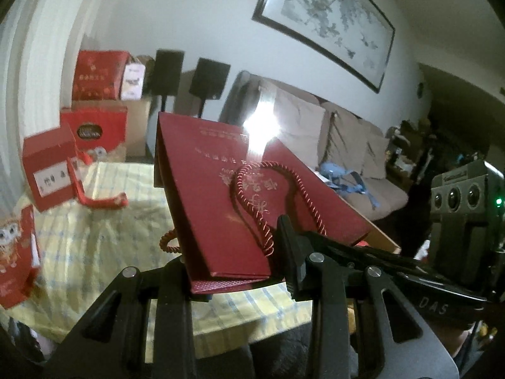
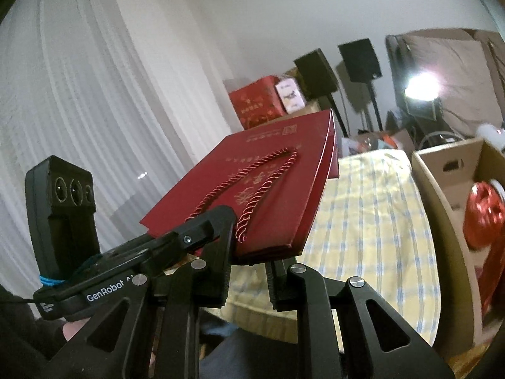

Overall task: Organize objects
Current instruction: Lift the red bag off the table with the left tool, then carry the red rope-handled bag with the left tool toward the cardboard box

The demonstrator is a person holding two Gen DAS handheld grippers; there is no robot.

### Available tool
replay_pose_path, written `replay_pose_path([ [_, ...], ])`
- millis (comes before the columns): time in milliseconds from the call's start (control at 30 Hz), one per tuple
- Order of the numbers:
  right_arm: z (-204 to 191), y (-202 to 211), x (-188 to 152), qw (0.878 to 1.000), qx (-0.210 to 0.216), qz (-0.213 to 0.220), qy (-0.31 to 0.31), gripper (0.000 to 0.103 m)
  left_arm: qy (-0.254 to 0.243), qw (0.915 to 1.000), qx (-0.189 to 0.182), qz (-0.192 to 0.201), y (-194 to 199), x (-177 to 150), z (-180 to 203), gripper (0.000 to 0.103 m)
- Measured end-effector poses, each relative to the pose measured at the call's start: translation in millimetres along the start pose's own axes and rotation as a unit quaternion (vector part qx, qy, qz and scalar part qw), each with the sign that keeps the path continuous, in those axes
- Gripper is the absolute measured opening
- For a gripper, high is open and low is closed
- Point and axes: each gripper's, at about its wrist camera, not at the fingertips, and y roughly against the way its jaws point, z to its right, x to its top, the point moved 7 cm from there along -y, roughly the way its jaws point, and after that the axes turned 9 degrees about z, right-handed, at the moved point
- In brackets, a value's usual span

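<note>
Above the checked surface, a flat red paper bag hangs tilted, pinched at its near edge by both the left tool and right tool, each narrowly closed on it. Its printed lettering is blurred.

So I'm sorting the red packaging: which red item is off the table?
The flat red bag with cord handles: both grippers, left and right, hold it up. The red boxes stand on surfaces.

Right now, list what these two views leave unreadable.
- Bag lettering: blurred and washed out by lamp glare, left view.
- Bag's underside: faces away in both views.
- Box contents: cut off at the right view's edge; the red thing inside is motion-blurred.
- Sofa clutter: too small, left view.
</note>
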Motion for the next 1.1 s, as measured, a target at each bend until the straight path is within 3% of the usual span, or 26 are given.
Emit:
replay_pose_path([
  [400,9,-17,19,0.998,0.054,0.005,0.028,0.018,-0.01,0.9982,0.054,0.024,-12,18,-2,0.03],
  [1100,40,0,35,0.999,0.04,0.004,0.024,0.018,0.003,0.9985,0.041,0.036,-40,19,23,0.031],
])
